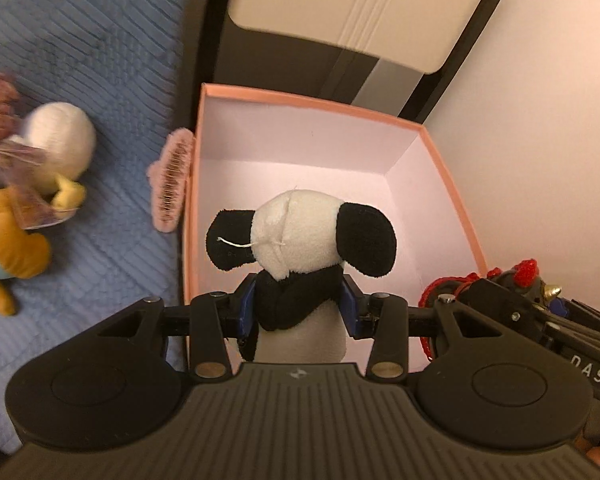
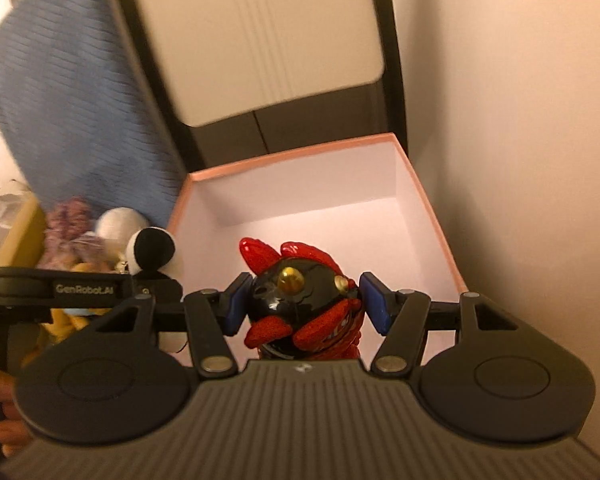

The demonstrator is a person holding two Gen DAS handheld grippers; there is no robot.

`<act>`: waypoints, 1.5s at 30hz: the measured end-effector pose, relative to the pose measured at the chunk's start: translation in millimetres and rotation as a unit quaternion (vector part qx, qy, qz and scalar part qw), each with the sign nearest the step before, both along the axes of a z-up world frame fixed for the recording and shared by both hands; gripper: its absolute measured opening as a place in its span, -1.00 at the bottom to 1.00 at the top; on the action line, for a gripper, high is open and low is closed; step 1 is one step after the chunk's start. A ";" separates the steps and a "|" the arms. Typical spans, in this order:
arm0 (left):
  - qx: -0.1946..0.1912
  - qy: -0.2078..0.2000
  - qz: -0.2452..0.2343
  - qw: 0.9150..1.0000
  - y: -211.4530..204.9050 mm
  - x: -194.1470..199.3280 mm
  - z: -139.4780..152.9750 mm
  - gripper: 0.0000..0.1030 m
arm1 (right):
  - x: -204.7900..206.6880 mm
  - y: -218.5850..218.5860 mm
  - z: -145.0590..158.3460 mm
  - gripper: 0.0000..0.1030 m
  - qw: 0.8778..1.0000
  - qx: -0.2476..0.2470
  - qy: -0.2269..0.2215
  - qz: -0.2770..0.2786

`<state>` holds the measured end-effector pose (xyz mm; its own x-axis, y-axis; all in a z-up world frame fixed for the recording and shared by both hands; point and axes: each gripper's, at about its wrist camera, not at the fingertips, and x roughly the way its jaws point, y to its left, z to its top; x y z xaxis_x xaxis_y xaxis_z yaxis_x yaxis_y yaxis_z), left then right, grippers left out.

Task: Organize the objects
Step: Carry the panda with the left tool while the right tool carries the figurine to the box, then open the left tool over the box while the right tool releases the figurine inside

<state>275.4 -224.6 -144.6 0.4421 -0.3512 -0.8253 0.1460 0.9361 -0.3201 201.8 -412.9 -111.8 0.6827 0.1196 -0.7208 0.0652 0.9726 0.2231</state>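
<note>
Jaws, left: your left gripper (image 1: 300,308) is clamped on the dark body of the panda plush (image 1: 300,240), blue pads pressing both flanks, so the head stands free above the grip and stays in sight
Jaws, right: your right gripper (image 2: 304,304) has its pads at either side of the red and black figure (image 2: 300,300); the right pad seems to stand a little off, so you likely hold it only lightly
Carrying pose: you hold both toys over the near edge of the pink box (image 1: 452,200), side by side, probably so they can drop in together
Box: open and white inside, nothing seen on its floor; it sits against the wall, leaving you the near side for approach
Left behind: the duck plush (image 1: 56,152) and the pink hair clip (image 1: 172,180) lie on the blue blanket (image 1: 100,40) left of the box, the clip just beside its wall, presumably waiting their turn
Next: lower into the box before you let go
</note>
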 end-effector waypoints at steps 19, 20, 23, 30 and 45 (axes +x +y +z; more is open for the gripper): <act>0.015 0.064 -0.009 0.998 -44.0 51.5 -75.2 -0.07 | 56.1 -20.3 -91.7 0.20 0.995 0.020 0.100 0.018; 0.014 0.065 -0.010 0.998 -44.7 51.2 -75.6 -0.06 | 56.0 -20.7 -92.4 0.20 0.995 0.018 0.101 0.017; 0.014 0.062 -0.013 0.998 -45.1 48.9 -74.4 -0.05 | 54.7 -22.0 -94.0 0.21 0.994 0.018 0.108 0.016; 0.010 0.055 -0.013 0.998 -38.5 40.9 -58.5 0.10 | 48.1 -23.7 -85.0 0.32 0.994 0.016 0.108 0.003; -0.007 -0.010 -0.017 1.000 -14.0 -4.6 16.0 0.10 | 7.5 -2.1 -14.4 0.32 0.999 0.009 0.039 0.001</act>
<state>270.8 -238.6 -128.6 0.4457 -0.3777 -0.8116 0.1834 0.9259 -0.3301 209.2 -415.0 -126.1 0.6236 0.1351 -0.7700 0.0804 0.9687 0.2351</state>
